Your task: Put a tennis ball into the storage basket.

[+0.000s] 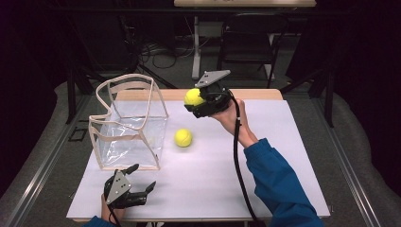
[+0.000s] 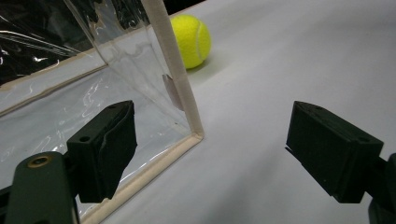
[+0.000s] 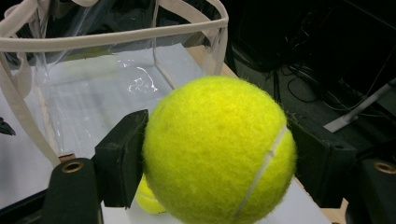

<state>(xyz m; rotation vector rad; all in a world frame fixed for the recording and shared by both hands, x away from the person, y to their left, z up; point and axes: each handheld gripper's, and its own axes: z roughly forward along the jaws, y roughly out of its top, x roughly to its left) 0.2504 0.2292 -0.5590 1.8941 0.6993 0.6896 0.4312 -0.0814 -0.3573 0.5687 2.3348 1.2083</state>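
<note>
My right gripper (image 1: 195, 100) is shut on a yellow tennis ball (image 1: 193, 96), held above the far middle of the white mat. In the right gripper view that ball (image 3: 219, 149) sits between both black pads, facing the open top of a clear bag (image 3: 116, 32) with beige trim. A second tennis ball (image 1: 183, 137) lies on the mat just right of the clear bag (image 1: 127, 123), which stands upright at the left. My left gripper (image 1: 143, 176) rests open near the front edge below the bag. Its view shows the bag's near corner (image 2: 177, 93) and the loose ball (image 2: 191, 39) beyond.
The white mat (image 1: 265, 184) covers a wooden table (image 1: 255, 93). A dark chair (image 1: 248, 40), a white table leg (image 1: 196, 47) and floor cables (image 1: 161, 52) lie beyond the far edge. A black cable (image 1: 239, 165) trails from the right gripper along the blue sleeve (image 1: 279, 184).
</note>
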